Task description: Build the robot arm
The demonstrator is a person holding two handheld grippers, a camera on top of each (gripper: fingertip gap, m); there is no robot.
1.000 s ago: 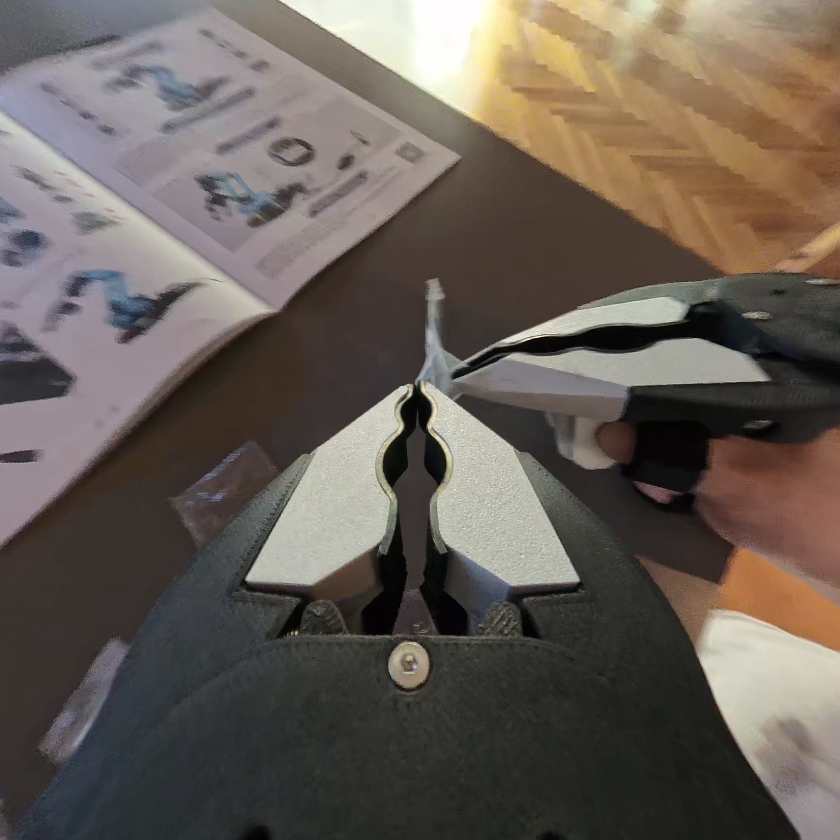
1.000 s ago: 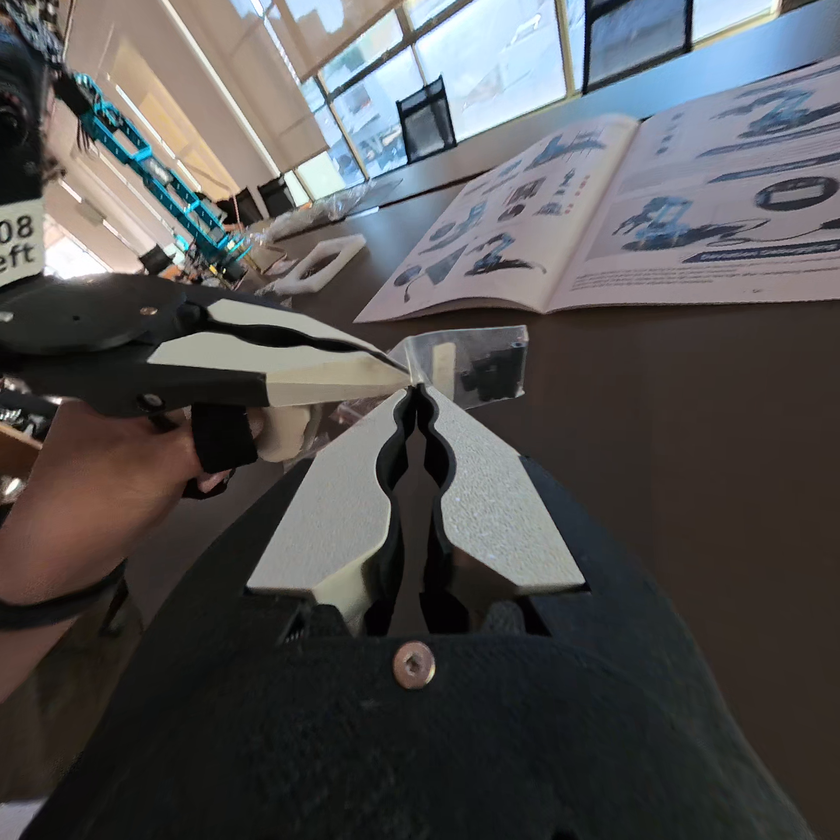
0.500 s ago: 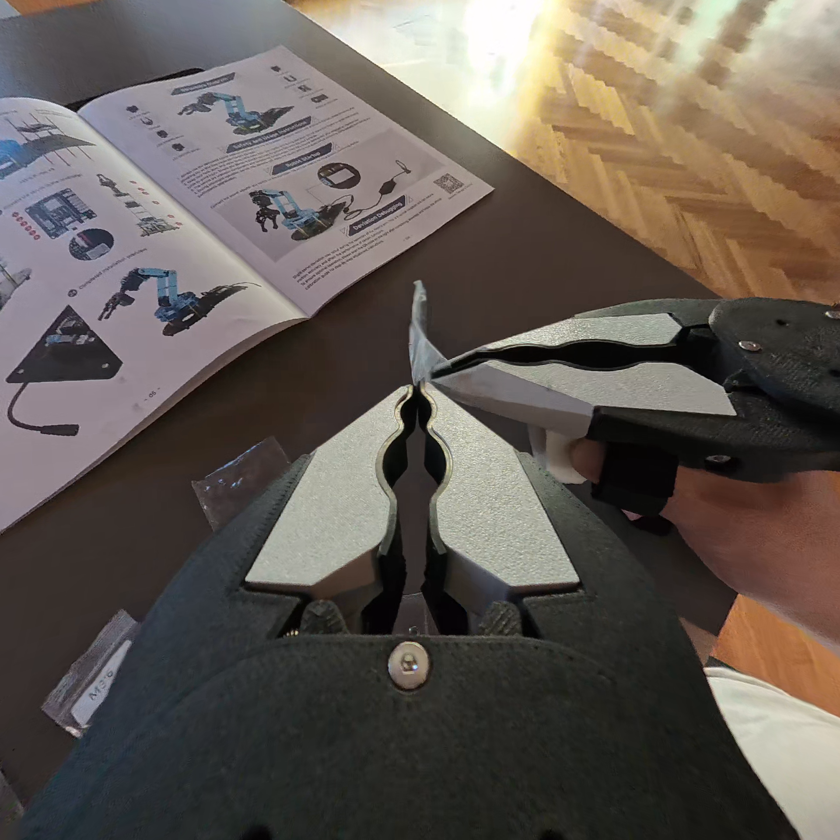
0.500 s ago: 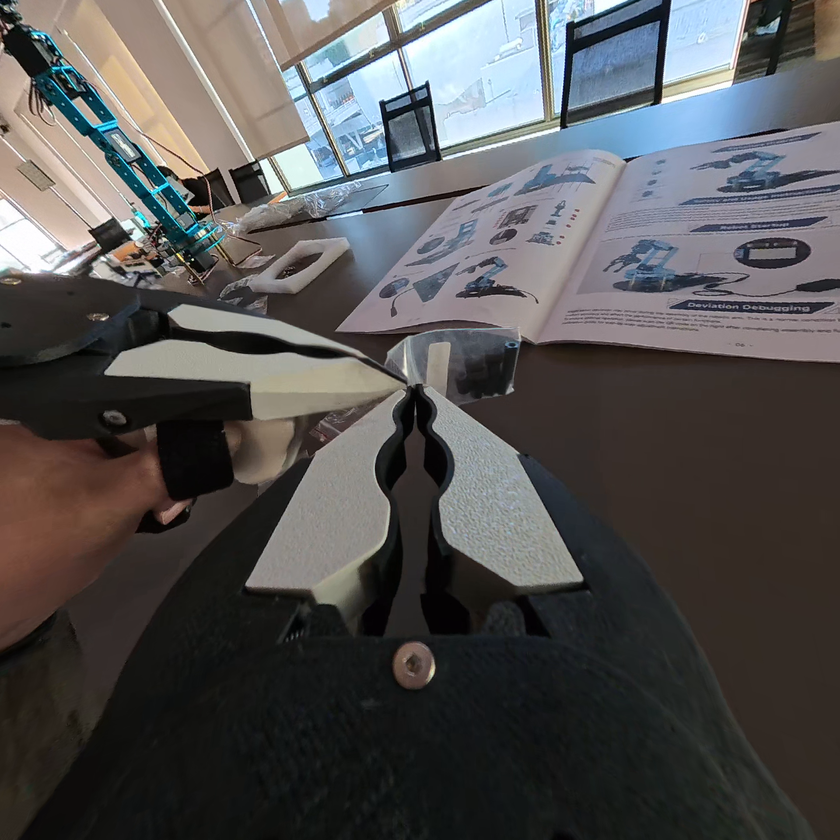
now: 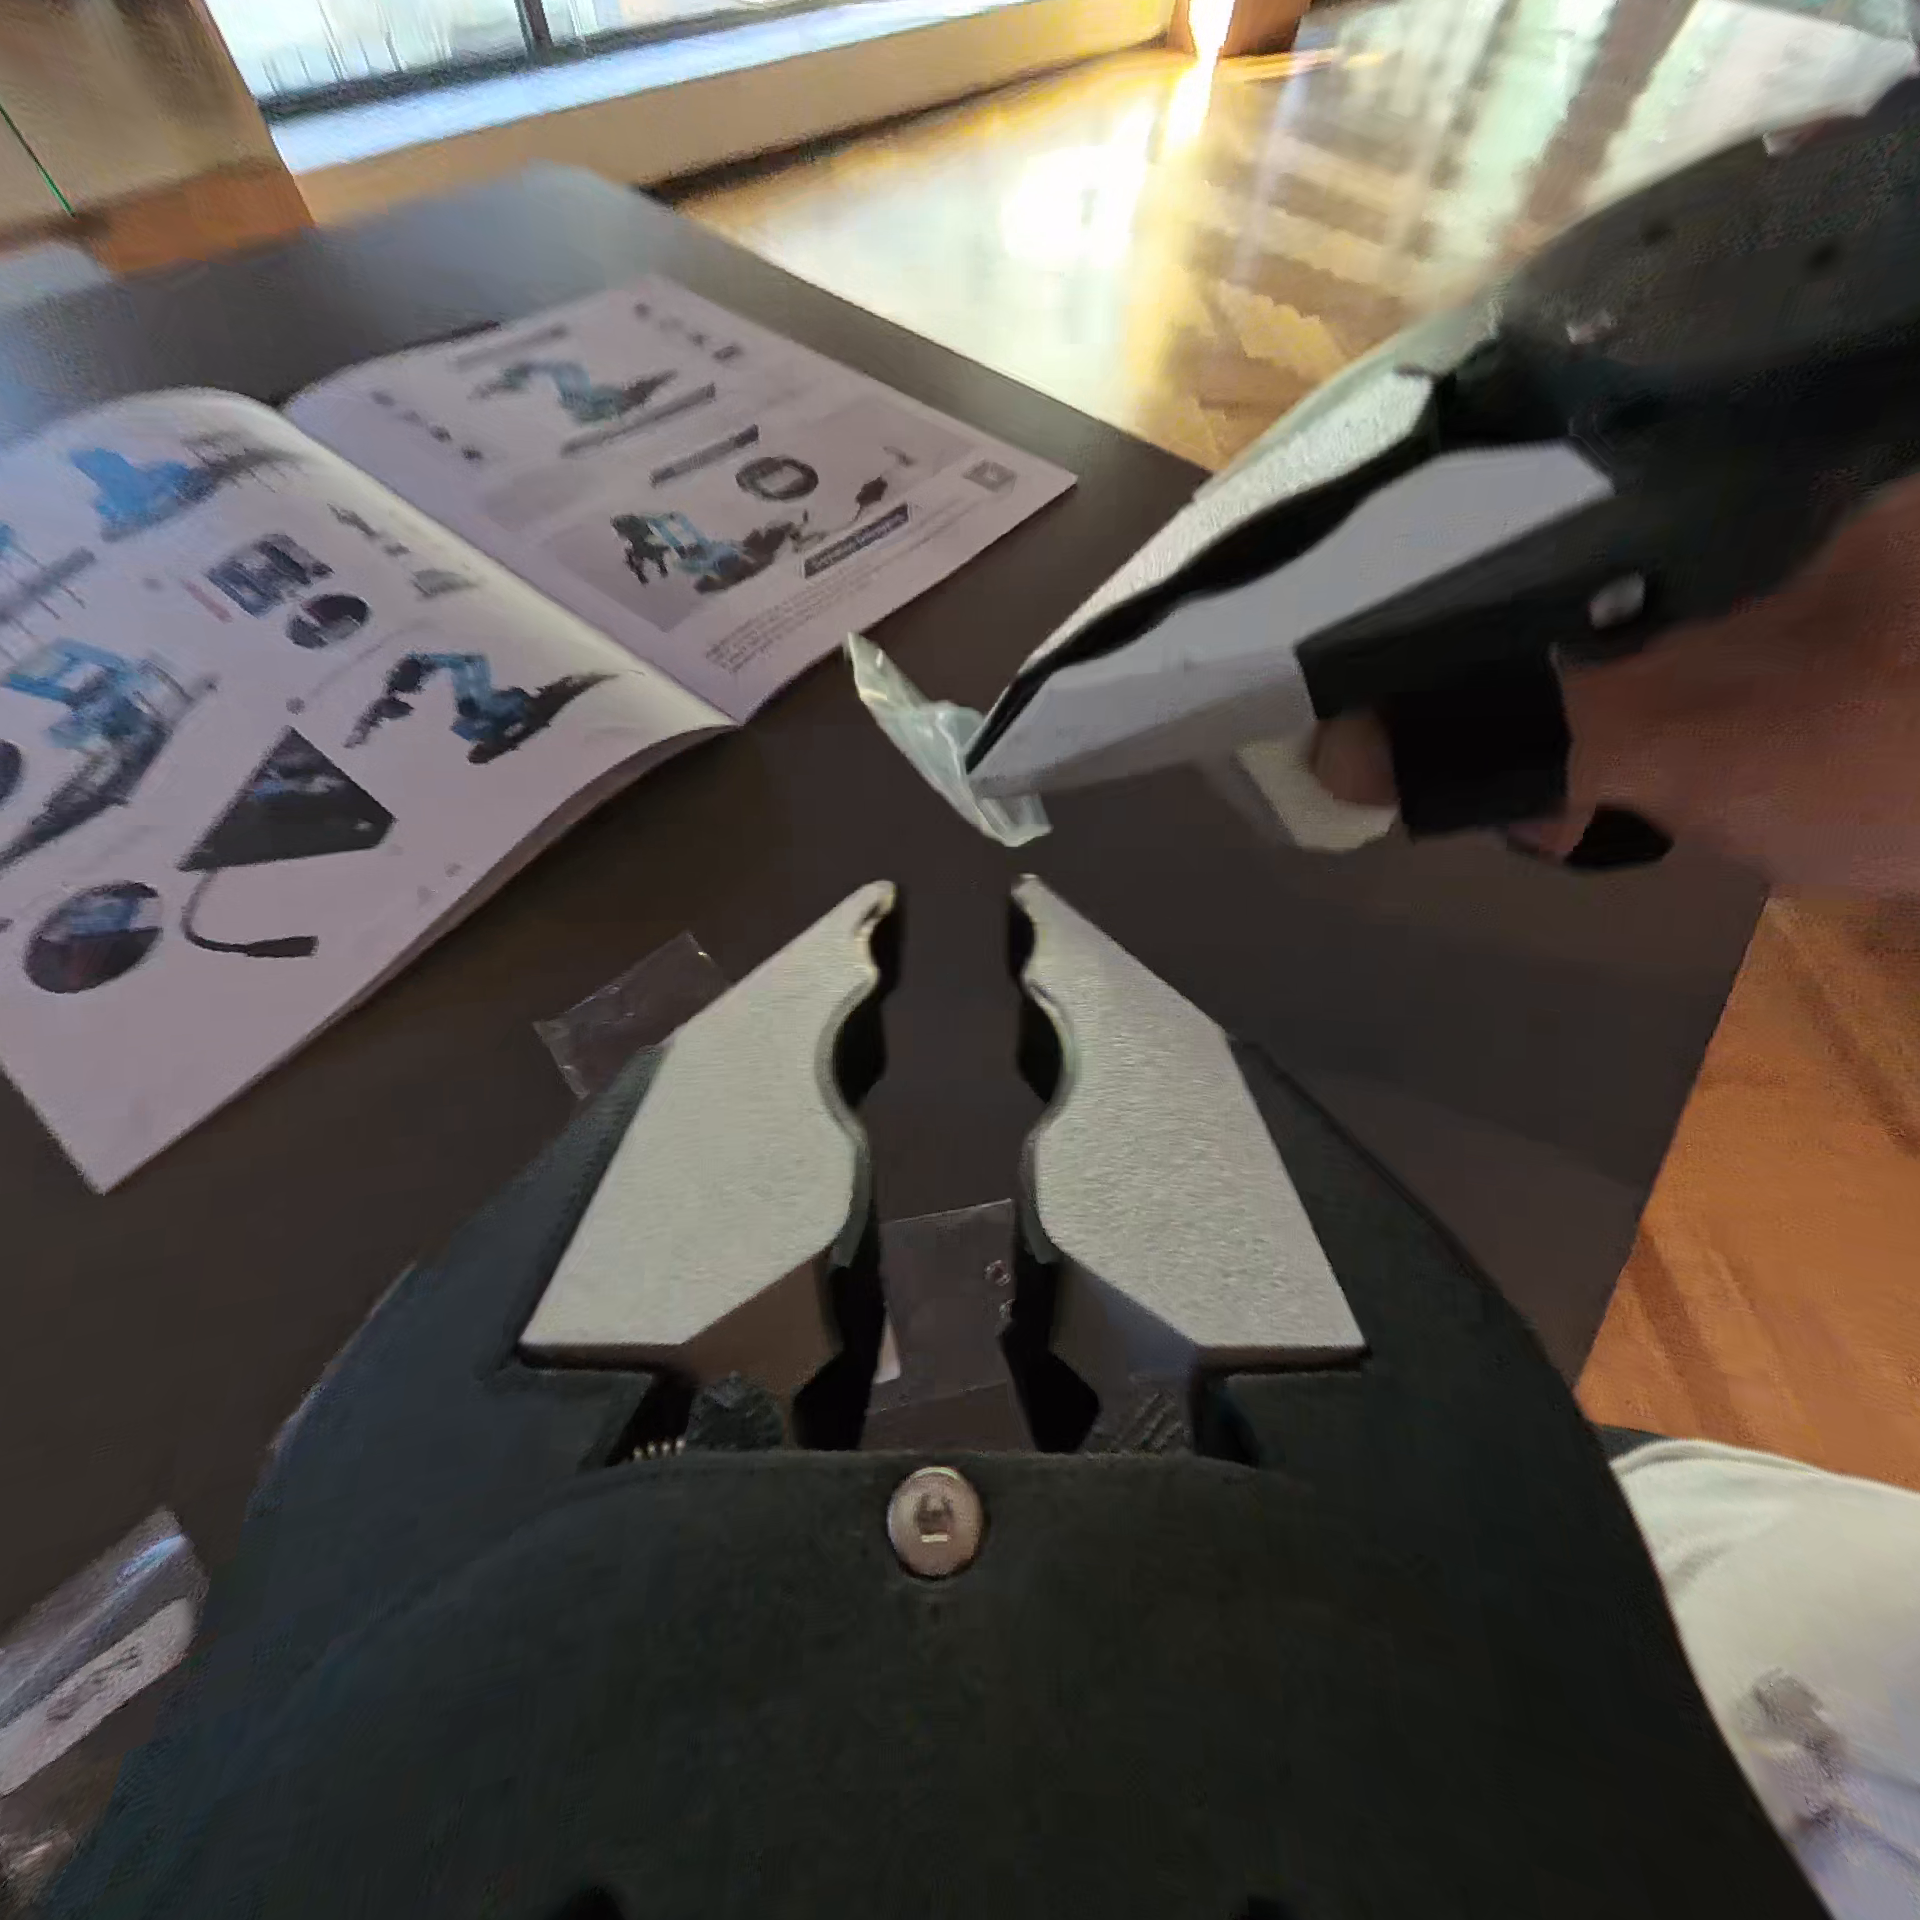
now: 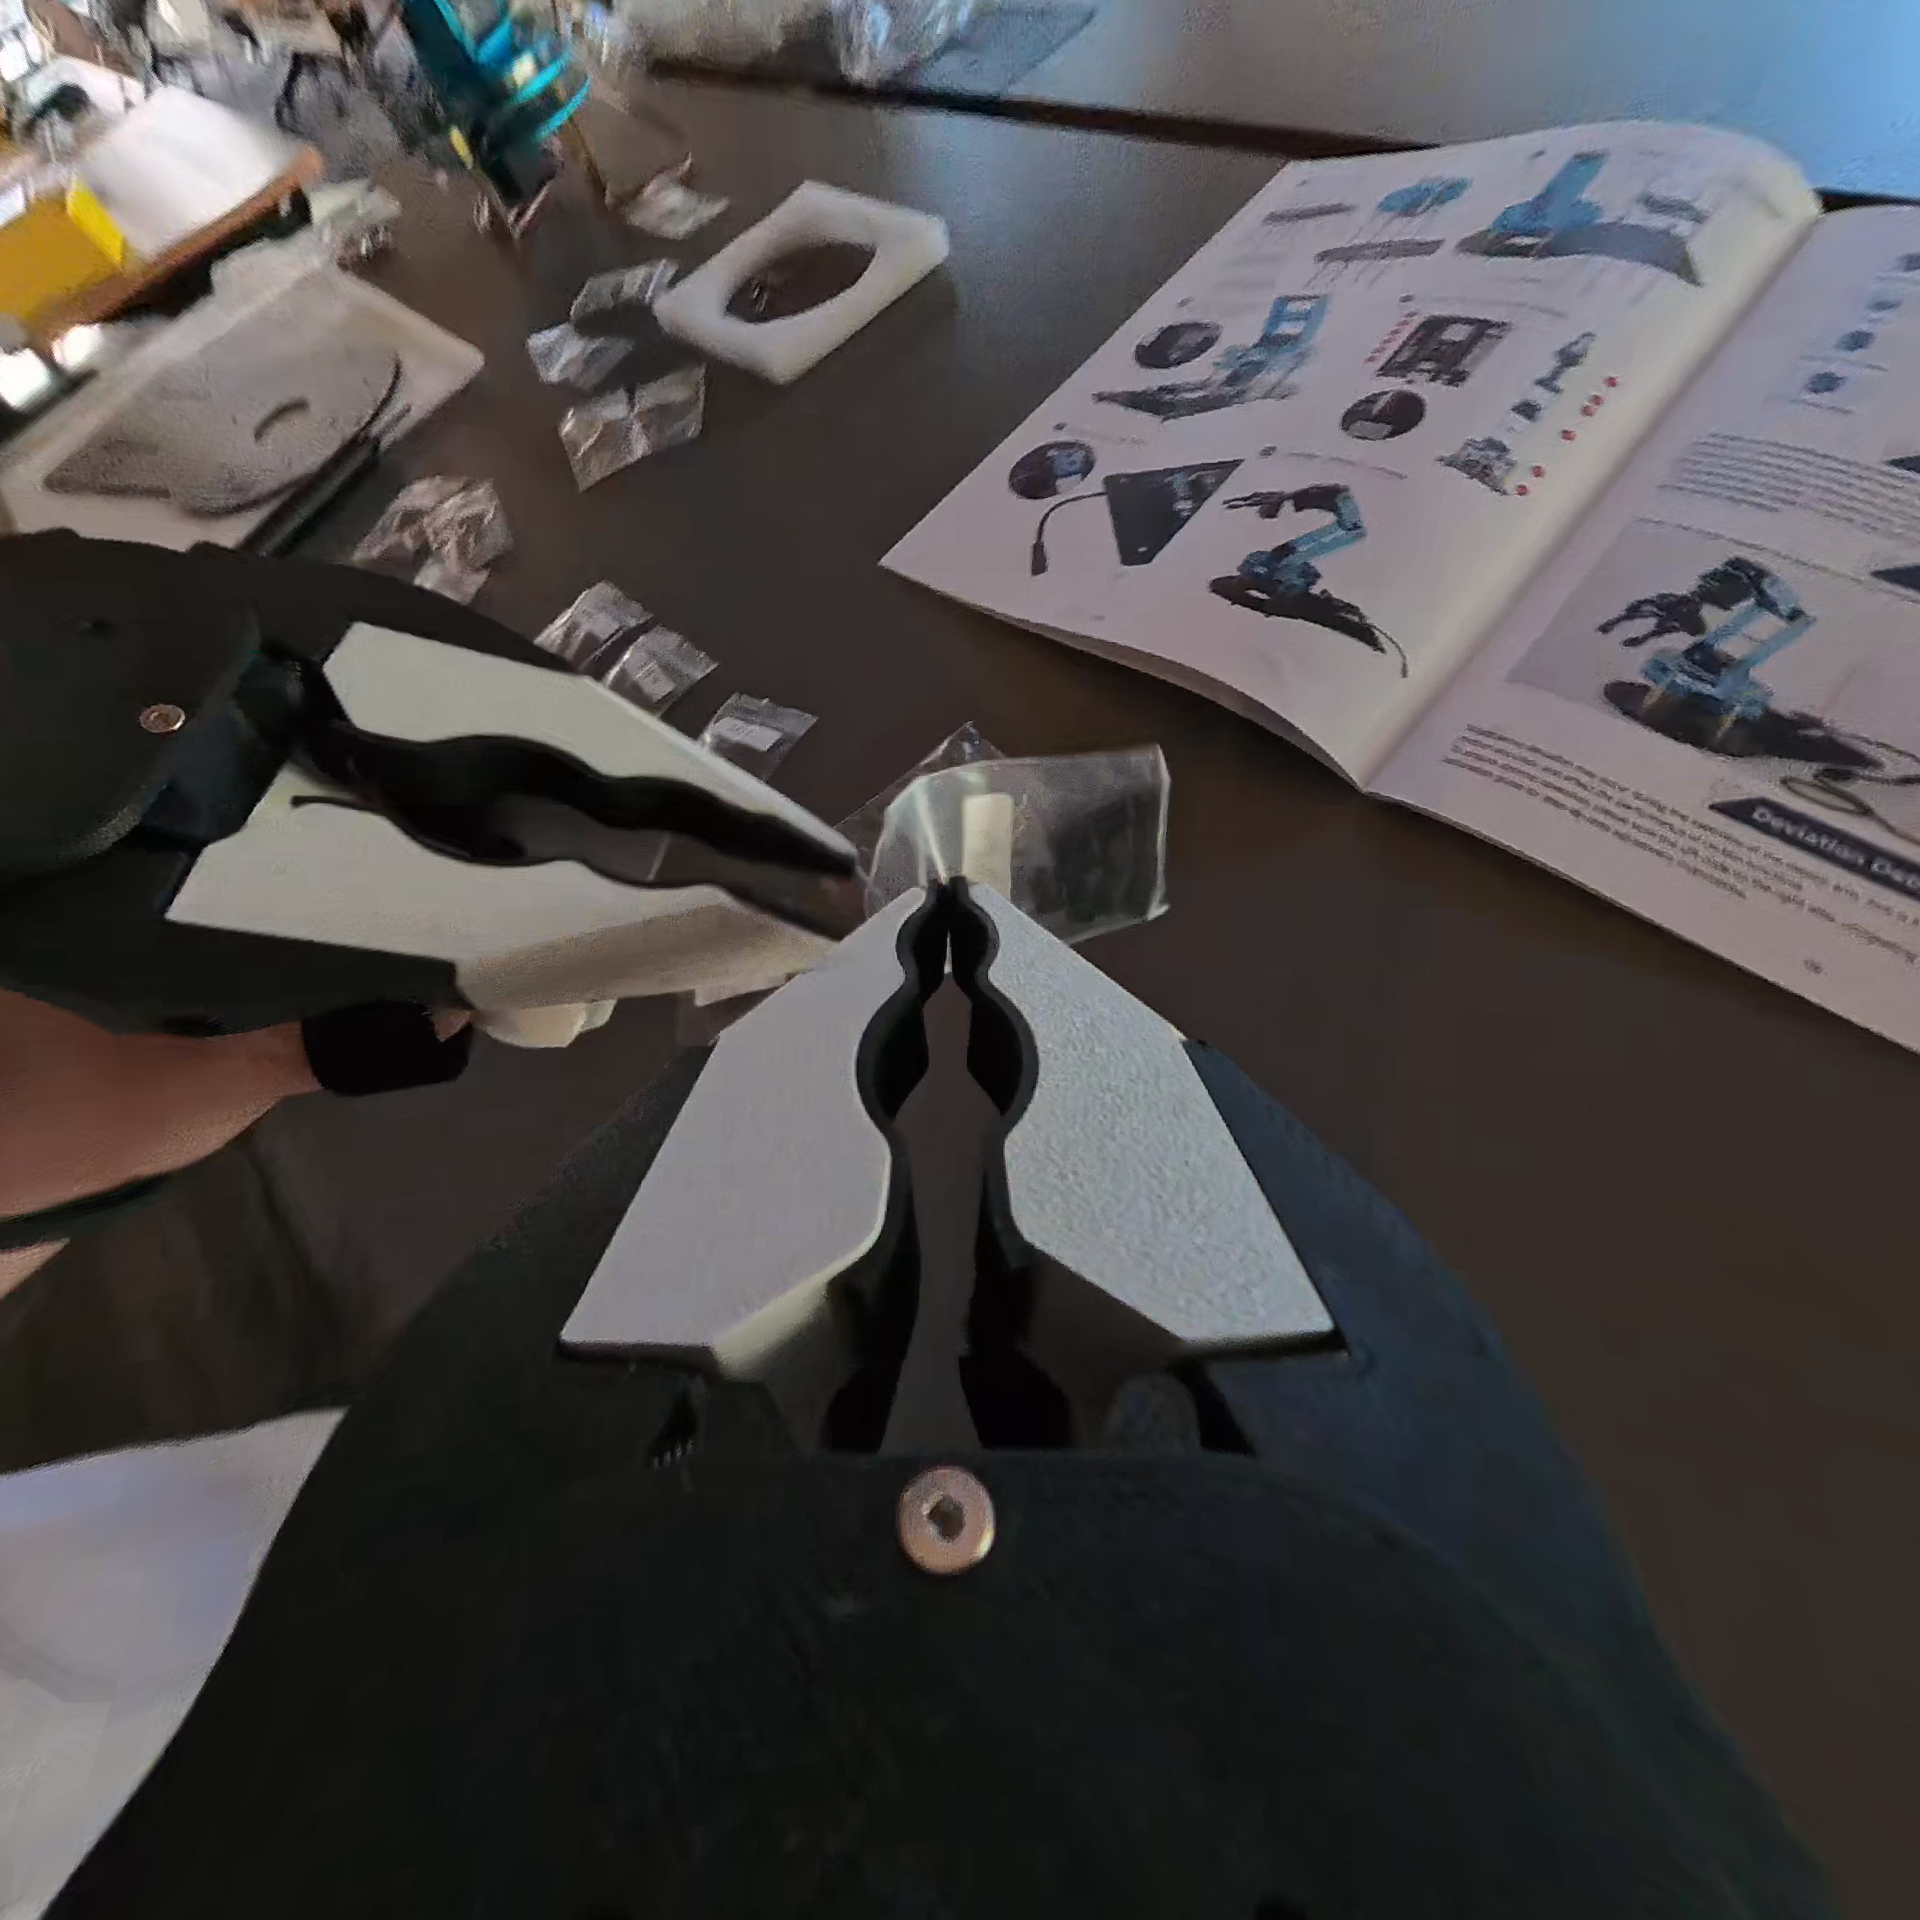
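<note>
A small clear plastic bag (image 6: 1039,831) with small dark parts and a white label hangs above the dark table (image 6: 1455,1195). My right gripper (image 6: 951,888) is shut on its near edge and holds it up. In the left wrist view the bag (image 5: 920,722) looks crumpled in the tip of the right gripper (image 5: 982,774), just beyond and right of my left gripper (image 5: 954,894). My left gripper is open and empty, with its jaws a small gap apart. In the right wrist view the left gripper (image 6: 847,878) sits right beside the bag's left edge.
An open instruction booklet (image 5: 416,623) lies left of the grippers; it also shows in the right wrist view (image 6: 1455,468). Several small parts bags (image 6: 623,416), a white foam frame (image 6: 914,249) and a white tray (image 6: 436,364) lie farther left. The table edge (image 5: 1683,1039) and wooden floor are to the right. My left and right fingertips are right by each other.
My left gripper has opened and let go of the bag. The right gripper keeps hold of it and has moved up and away from the left one.
</note>
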